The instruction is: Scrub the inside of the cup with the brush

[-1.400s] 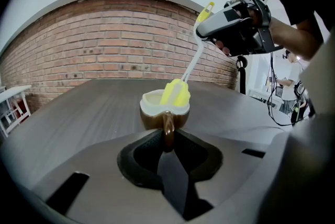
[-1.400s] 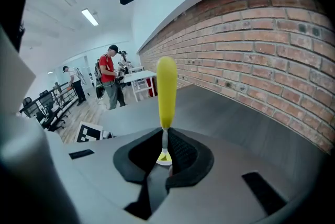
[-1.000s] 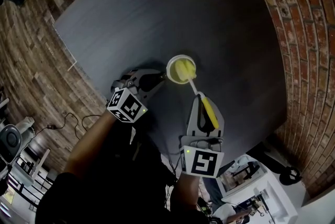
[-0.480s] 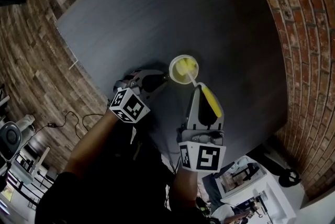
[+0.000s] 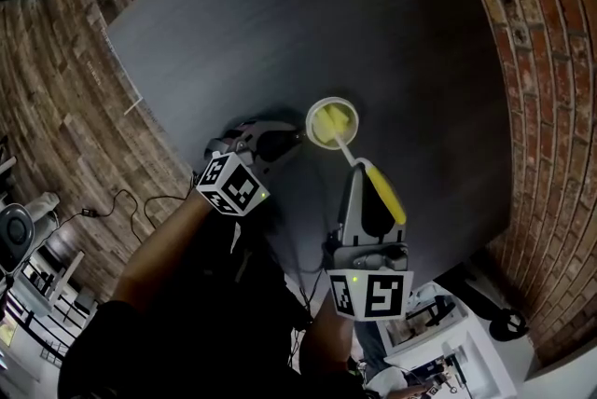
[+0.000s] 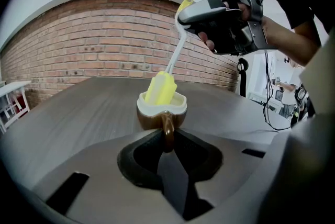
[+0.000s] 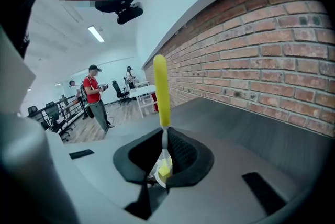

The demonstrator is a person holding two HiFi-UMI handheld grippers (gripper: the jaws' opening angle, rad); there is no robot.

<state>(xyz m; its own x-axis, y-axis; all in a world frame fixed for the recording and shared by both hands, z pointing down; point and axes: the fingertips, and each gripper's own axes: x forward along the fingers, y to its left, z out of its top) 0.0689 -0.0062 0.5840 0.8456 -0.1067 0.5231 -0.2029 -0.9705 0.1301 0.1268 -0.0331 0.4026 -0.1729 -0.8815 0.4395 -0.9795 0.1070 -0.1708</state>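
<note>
here left gripper pinches the brown cup by its handle, right gripper clamps the yellow brush

Small brown ceramic cup, cream inside, stands upright on dark table. Yellow sponge brush w/ thin white stem leans diagonally, sponge head inside cup, yellow handle up.

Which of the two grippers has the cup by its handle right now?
The left gripper, its jaws shut on the brown handle of the cup. The right gripper instead clamps the brush by its white stem, yellow sponge head inside the cup.
</note>
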